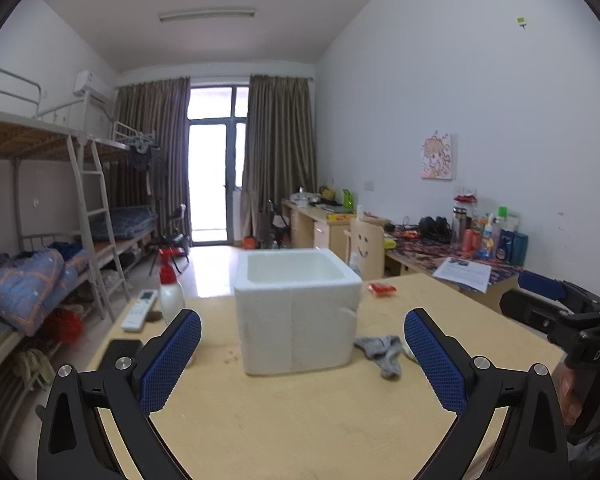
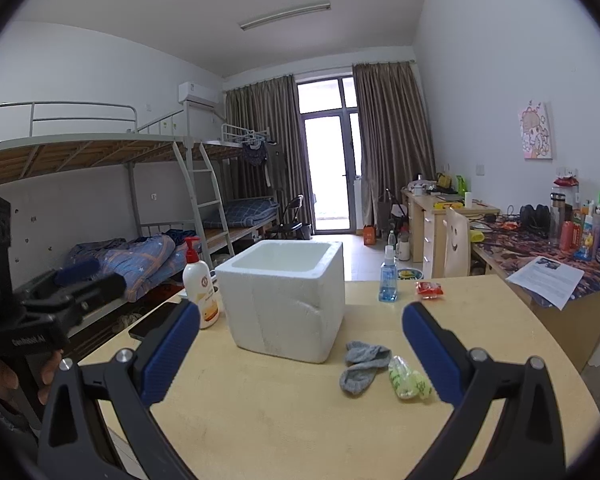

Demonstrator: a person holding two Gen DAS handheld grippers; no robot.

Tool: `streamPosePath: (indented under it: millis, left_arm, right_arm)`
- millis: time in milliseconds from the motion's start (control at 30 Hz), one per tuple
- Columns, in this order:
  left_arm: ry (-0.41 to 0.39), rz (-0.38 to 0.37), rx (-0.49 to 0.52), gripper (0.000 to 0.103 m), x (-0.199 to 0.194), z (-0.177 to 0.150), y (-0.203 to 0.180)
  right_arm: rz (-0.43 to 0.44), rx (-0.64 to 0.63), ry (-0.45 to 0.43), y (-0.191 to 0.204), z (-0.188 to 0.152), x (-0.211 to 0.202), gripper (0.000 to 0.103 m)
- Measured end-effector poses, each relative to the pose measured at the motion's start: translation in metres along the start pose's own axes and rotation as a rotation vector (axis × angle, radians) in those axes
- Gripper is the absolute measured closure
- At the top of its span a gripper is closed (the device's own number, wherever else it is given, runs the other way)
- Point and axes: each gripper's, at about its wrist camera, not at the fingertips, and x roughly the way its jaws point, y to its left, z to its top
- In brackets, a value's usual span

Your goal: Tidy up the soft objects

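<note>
Grey sock [image 2: 363, 365] and a pale green bundle [image 2: 409, 378], probably another sock, lay beside the foam box [image 2: 284, 300]. Both the left gripper [image 1: 302, 356] and right gripper [image 2: 300, 354] were spread wide, empty. Limp fabric could slip or drag.

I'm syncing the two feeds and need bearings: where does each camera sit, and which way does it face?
Left wrist: behind the open left gripper, facing the white foam box and window; the right gripper shows at right.
Right wrist: behind the open right gripper, facing the box from its right; the left gripper shows at left.
Shared: box, grey sock, wooden table.
</note>
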Motion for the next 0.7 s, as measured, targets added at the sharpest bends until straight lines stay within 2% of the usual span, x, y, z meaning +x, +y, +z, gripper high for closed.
streamPosePath:
  millis: [67,333,433,567,700]
  left_arm:
    - [-0.002,-0.005,-0.011,0.001,-0.004,-0.009,0.0]
    - [-0.063,0.012,-0.022,0.001,-0.022,-0.032,-0.009]
    - [-0.064,0.001,-0.01,0.001,-0.026,-0.041,-0.017]
    - [-0.067,0.043,0.008,0.001,-0.027,-0.053,-0.023]
    - [-0.04,0.025,0.001,0.001,-0.028,-0.065,-0.021]
  right_arm:
    - [0.017,0.008,0.004,-0.002,-0.005,-0.004,0.001]
    - [-0.008,0.032,0.021,-0.005,-0.027,-0.014,0.001]
    - [-0.012,0.037,0.017,-0.002,-0.033,-0.022,0.001]
    - [-0.037,0.015,-0.003,0.006,-0.041,-0.033,0.001]
    - [-0.059,-0.008,-0.011,0.01,-0.052,-0.039,0.001]
